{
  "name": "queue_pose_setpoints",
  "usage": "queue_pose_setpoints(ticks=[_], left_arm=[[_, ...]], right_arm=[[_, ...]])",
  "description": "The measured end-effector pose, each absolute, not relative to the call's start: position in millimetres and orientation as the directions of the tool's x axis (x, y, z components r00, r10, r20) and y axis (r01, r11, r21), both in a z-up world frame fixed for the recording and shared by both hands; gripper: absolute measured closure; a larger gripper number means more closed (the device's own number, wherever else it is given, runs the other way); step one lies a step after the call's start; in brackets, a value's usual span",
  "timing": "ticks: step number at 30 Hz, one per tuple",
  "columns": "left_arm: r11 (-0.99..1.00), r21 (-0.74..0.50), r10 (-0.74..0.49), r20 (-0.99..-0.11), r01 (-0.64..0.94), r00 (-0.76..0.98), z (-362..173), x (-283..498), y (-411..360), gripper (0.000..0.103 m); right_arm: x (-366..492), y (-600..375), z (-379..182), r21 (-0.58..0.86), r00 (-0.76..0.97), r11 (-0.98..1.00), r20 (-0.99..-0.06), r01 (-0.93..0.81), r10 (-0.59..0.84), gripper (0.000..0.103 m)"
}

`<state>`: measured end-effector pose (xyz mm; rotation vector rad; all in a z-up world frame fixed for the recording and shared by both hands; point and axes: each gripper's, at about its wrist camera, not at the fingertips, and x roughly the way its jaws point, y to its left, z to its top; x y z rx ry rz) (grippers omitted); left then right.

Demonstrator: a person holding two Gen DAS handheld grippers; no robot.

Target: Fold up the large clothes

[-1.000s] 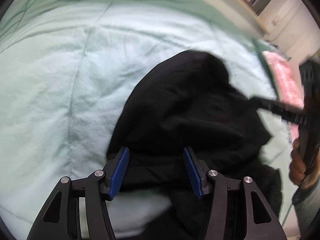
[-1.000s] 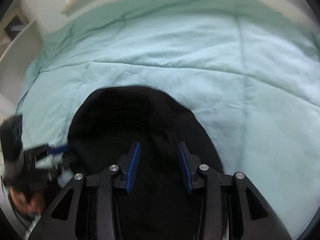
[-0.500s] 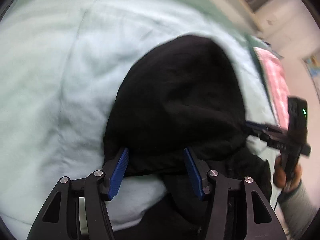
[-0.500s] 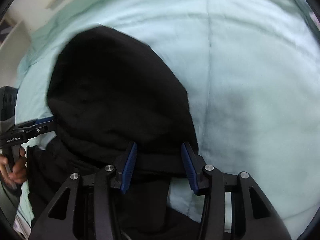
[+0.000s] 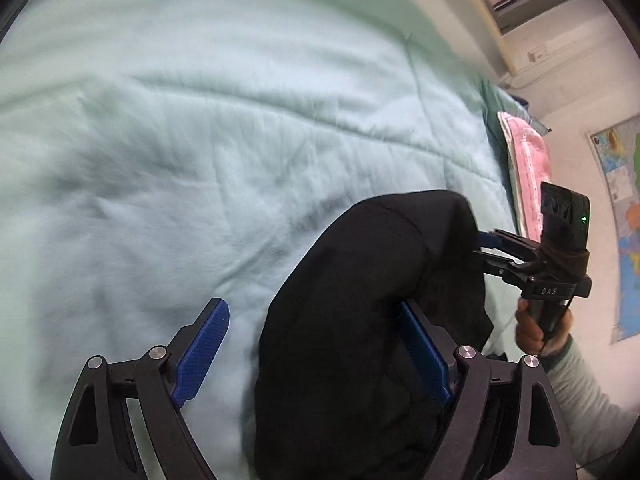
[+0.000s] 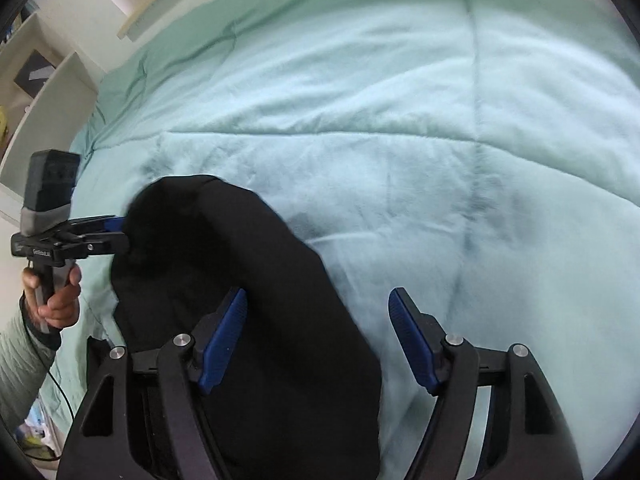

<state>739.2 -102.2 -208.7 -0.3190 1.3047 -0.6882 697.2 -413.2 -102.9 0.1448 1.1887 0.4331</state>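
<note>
A black garment (image 5: 372, 300) lies bunched in a folded heap on the pale green bedspread (image 5: 200, 160). My left gripper (image 5: 316, 344) is open, its jaws wide apart; the cloth lies against its right finger (image 5: 424, 352). My right gripper (image 6: 320, 332) is open too, with the garment (image 6: 240, 280) over its left finger (image 6: 224, 340). Each gripper shows in the other's view, its tips at the heap's edge: the right one (image 5: 486, 246) and the left one (image 6: 118, 232).
A pink cloth (image 5: 528, 176) lies at the bed's right edge near a wall with a map (image 5: 624, 216). White shelving (image 6: 36, 80) stands beyond the bed's left side. The bedspread (image 6: 440, 120) stretches wide beyond the garment.
Both grippers have opened from a narrower gap and pulled back. The garment heap now sits to one side of each gripper instead of between the fingers.
</note>
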Motion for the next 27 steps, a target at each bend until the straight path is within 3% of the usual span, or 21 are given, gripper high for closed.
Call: queue_pose_setpoints(ticks=[3,4,5,6,9,18,27], left_arm=[[0.697,-0.665,-0.697,-0.716,0.267,0.035,-227,732,-114,0.019],[0.694,-0.661,-0.699,-0.714,0.286,0.047,-225,728,-120,0.025],[0.7,-0.644,-0.691,-0.72,0.308,0.062,-219,722,-124,0.048],[0.717,-0.608,-0.668,-0.739,0.341,0.088,-211,714,-127,0.065],[0.705,-0.585,-0.679,-0.72,0.402,0.142,-177,689,-120,0.078],[0.681,-0.394,-0.661,-0.693,0.617,0.288,-50,531,-130,0.078],[0.706,-0.265,-0.577,-0.753,0.657,0.316,-30,368,-123,0.077]], right_arm=[[709,-397,-128,0.408,0.229,0.881,-0.858,-0.24,0.46,0.027],[712,-393,-135,0.433,0.204,0.867,-0.852,-0.246,0.482,0.028],[709,-388,-135,0.454,0.177,0.849,-0.843,-0.271,0.508,0.035],[708,-382,-134,0.449,0.171,0.841,-0.843,-0.302,0.511,0.06],[681,-368,-107,0.393,0.221,0.832,-0.838,-0.393,0.5,0.082],[527,-359,5,0.204,0.432,0.84,-0.782,-0.504,0.449,0.084],[368,-345,24,0.159,0.46,0.856,-0.788,-0.491,0.41,0.084]])
